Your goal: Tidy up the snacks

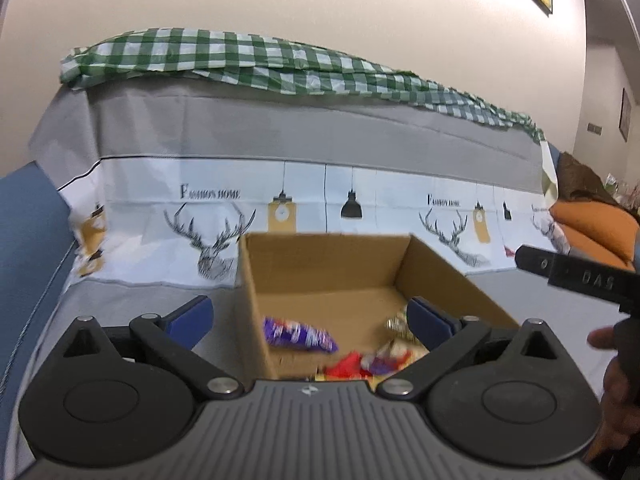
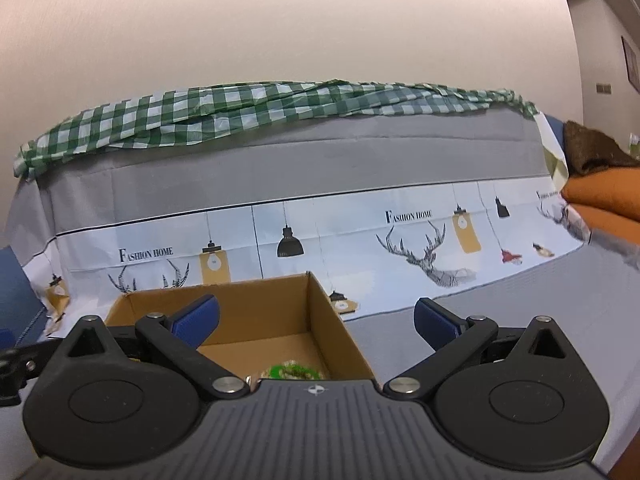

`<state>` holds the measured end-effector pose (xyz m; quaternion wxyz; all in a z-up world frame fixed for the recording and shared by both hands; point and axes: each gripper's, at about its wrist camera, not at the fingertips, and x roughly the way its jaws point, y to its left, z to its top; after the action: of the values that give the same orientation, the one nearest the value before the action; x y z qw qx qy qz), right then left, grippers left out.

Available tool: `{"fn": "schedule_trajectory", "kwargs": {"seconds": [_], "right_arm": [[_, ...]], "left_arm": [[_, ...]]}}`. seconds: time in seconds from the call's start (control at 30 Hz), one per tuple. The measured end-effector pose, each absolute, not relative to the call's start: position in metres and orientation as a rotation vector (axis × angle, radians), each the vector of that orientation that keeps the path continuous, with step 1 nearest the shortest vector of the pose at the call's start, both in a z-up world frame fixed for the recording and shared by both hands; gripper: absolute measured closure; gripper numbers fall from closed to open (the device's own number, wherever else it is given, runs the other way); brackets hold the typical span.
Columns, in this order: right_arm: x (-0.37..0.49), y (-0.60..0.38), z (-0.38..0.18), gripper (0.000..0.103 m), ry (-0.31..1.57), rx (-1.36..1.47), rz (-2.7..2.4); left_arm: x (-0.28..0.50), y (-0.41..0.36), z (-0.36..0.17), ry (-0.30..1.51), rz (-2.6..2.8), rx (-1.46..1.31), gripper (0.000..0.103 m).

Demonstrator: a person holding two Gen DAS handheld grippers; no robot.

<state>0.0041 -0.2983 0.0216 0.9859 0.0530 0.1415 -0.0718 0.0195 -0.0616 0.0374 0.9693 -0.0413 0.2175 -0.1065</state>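
Observation:
An open cardboard box (image 1: 332,264) sits on a grey cloth-covered seat. A purple snack packet (image 1: 298,334) lies on its floor, with red, purple and gold wrapped snacks (image 1: 376,360) near the front right corner. My left gripper (image 1: 310,318) is open above the box's near edge, nothing between its blue pads. In the right wrist view the same box (image 2: 256,312) shows a green-patterned snack (image 2: 290,371) at its near edge. My right gripper (image 2: 316,320) is open over the box's right wall, holding nothing.
A printed cloth with deer and lamps (image 1: 280,208) covers the sofa back, with a green checked cloth (image 1: 240,60) on top. Orange cushions (image 2: 608,196) lie at the right. The other gripper's black arm (image 1: 576,276) and a hand (image 1: 616,380) show at the right edge.

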Motion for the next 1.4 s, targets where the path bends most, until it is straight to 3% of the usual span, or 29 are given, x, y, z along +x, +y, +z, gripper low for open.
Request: {"fn": "schedule_trajectory", "kwargs": {"seconds": [0.27, 0.5, 0.7, 1.4], "right_arm": [[-0.052, -0.313, 0.001, 0.001, 0.408, 0.12, -0.108], [-0.085, -0.313, -0.002, 0.001, 0.424, 0.169, -0.081], [-0.081, -0.296, -0.006, 0.001, 0.469, 0.091, -0.062], [-0.06, -0.262, -0.018, 0.001, 0.554, -0.058, -0.001]], "left_arm": [[-0.054, -0.079, 0.026, 0.466, -0.173, -0.049, 0.0], [-0.084, -0.092, 0.001, 0.616, -0.103, -0.155, 0.0], [-0.07, -0.09, -0.019, 0.773, -0.13, -0.149, 0.0], [-0.057, -0.083, -0.024, 0.772, -0.088, -0.124, 0.0]]}}
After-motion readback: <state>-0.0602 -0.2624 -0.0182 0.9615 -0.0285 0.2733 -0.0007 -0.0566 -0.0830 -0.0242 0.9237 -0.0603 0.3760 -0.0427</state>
